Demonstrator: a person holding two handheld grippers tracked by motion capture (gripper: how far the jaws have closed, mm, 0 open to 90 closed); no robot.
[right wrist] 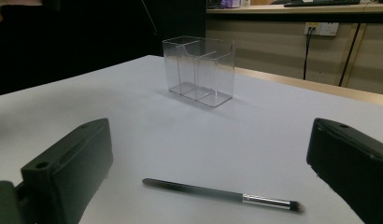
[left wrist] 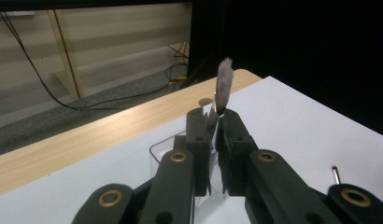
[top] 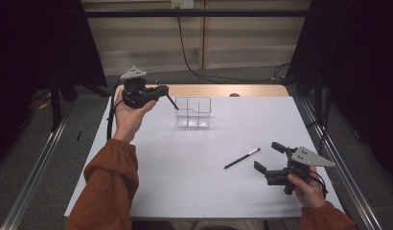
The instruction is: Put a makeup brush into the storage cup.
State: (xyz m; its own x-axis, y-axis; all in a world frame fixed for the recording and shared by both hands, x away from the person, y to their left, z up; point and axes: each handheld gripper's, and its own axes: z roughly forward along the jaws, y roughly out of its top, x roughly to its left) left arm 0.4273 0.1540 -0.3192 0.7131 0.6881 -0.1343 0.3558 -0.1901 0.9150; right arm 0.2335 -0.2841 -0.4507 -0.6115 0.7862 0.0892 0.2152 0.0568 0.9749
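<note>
Left gripper (top: pixel 169 98) jaws are clamping a fluffy brush (left wrist: pixel 223 86) beside the clear organizer (top: pixel 193 112) for dropping in, while the right gripper (top: pixel 269 158) is waiting wide open and empty by the other brush (top: pixel 241 158).

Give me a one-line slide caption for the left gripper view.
Left tool shut on a makeup brush, grey bristles up, above the clear divided organizer on the white table.
</note>
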